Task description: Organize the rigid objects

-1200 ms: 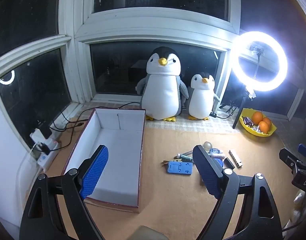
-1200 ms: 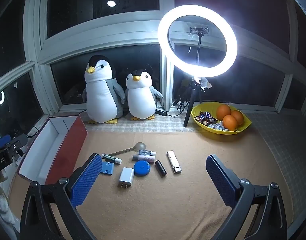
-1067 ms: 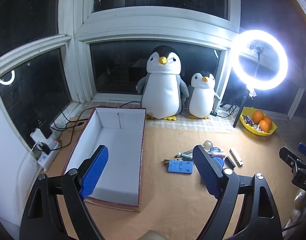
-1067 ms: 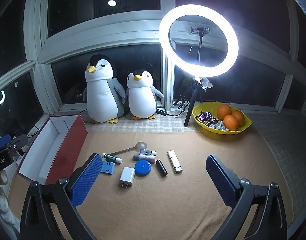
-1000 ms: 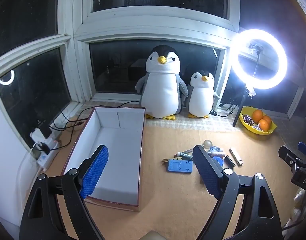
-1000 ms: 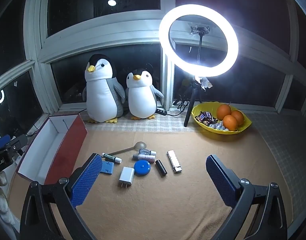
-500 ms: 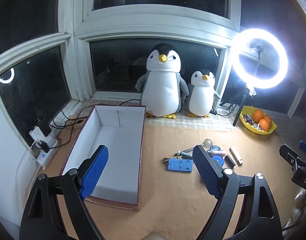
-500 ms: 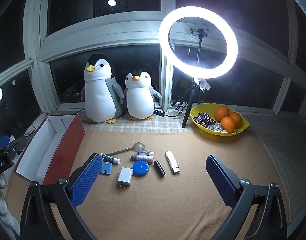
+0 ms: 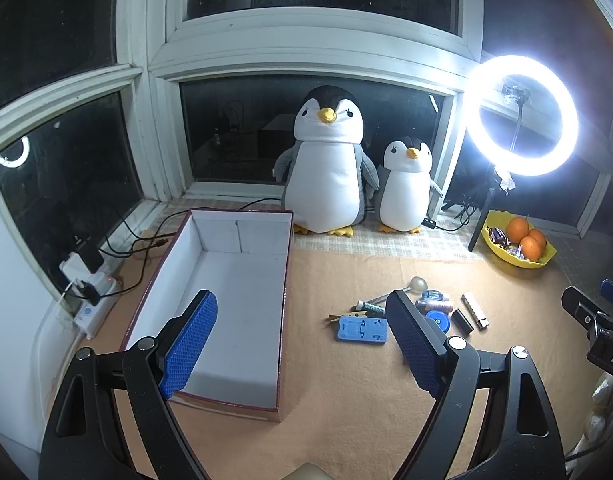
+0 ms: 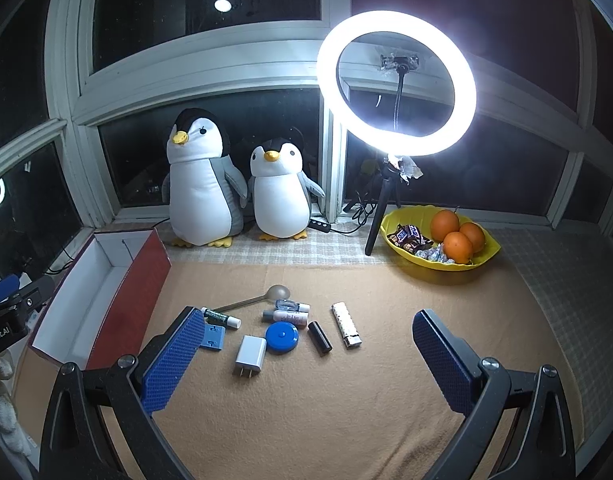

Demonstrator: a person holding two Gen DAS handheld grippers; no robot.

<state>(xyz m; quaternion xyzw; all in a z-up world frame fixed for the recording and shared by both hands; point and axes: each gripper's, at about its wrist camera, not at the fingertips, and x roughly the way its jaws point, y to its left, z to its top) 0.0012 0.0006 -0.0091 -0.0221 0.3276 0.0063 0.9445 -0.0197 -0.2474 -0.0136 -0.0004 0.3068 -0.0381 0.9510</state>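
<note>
A tan cloth-covered table point(image 10: 346, 420) carries everything. At its left side sits a long open cardboard box, dark red outside and white inside point(image 9: 234, 300), with nothing in it. Both black grippers with blue ribbed pads hover above the cloth: the left gripper point(image 9: 302, 344) and the right gripper point(image 10: 306, 356) each stand wide apart, gripping nothing. Between the box and the yellow fruit bowl point(image 10: 482, 258) lies a loose cluster of small items: a blue rectangular plastic holder point(image 9: 362, 330), a white plug charger point(image 10: 250, 354), a round blue disc point(image 10: 281, 338), a metal spoon point(image 10: 262, 298), a silver ridged stick point(image 10: 346, 325), a black cylinder point(image 10: 319, 337) and small tubes point(image 10: 221, 317).
</note>
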